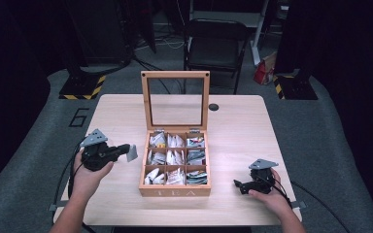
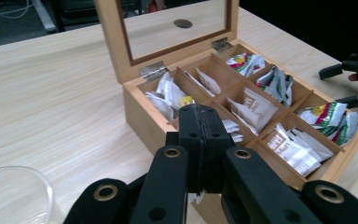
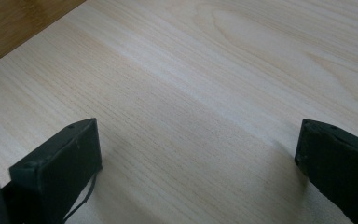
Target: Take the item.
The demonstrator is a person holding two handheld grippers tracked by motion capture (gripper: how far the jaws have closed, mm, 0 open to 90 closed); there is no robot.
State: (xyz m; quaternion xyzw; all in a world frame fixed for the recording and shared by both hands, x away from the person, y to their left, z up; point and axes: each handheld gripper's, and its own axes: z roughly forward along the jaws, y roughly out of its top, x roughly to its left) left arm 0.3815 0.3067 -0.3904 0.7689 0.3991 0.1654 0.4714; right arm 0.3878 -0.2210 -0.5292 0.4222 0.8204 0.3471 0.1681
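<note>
While my left hand-held gripper (image 1: 130,152) holds a tea bag (image 1: 132,153) clamped beside the tea box (image 1: 175,191), my right hand-held gripper (image 1: 238,185) rests apart on the counter (image 1: 243,126), idle.

Black tongs (image 1: 126,152), pale wooden tea box (image 1: 175,191)

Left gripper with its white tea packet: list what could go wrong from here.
The left gripper seems to pinch the flat white paper tea packet by one edge only, so it may slip free. In the left gripper view, a clear glass rim sits close beside the jaws; a careless swing could knock it.
</note>
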